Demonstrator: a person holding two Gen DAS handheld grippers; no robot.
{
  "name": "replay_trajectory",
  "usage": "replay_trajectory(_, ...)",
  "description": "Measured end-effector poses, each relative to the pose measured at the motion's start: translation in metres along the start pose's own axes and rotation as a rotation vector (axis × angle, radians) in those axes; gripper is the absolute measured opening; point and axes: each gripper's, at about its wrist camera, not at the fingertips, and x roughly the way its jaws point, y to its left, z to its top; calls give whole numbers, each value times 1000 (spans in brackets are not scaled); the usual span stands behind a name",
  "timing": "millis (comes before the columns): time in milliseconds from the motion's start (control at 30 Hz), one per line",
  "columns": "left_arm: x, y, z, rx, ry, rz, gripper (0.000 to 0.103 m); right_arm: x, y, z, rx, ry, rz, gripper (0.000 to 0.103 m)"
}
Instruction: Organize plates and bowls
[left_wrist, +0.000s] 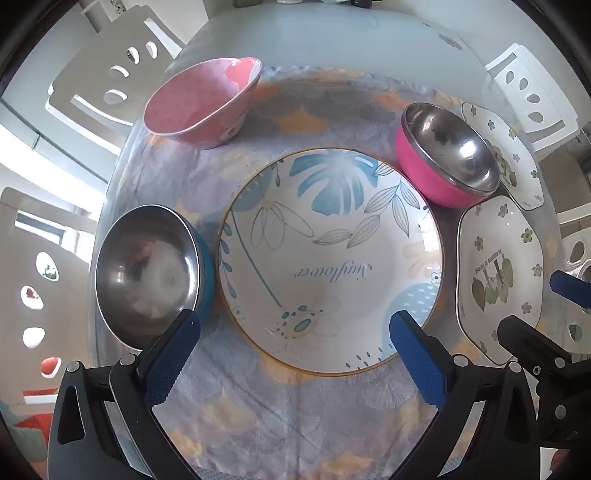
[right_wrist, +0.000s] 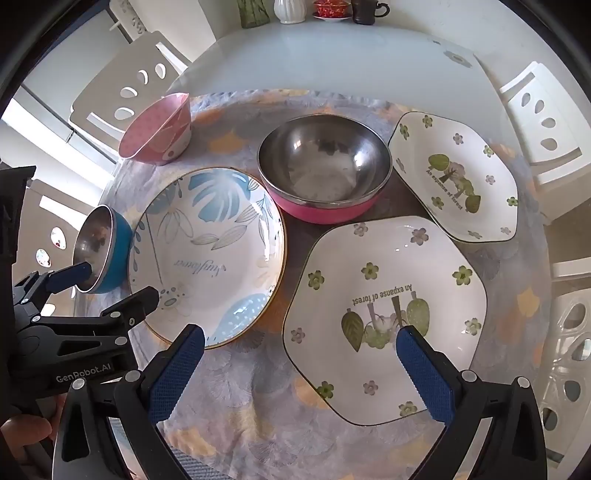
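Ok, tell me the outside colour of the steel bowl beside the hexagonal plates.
Pink outer shell on the steel-lined bowl, clearest in the right wrist view.

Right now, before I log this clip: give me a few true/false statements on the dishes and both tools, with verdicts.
1. The round sunflower plate is empty. True.
2. The pink steel bowl sits inside the blue steel bowl. False: they stand apart, on opposite sides of the round plate.
3. Two forest plates lie separately on the cloth. True.
4. The right tool grips a plate. False: it is open, holding nothing.
5. The left tool is open. True.
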Motion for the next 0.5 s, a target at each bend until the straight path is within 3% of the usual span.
replay_trajectory(500, -3, 1, -1, 5, -9, -16, 102, -7, 3, -1, -3, -5, 0, 103)
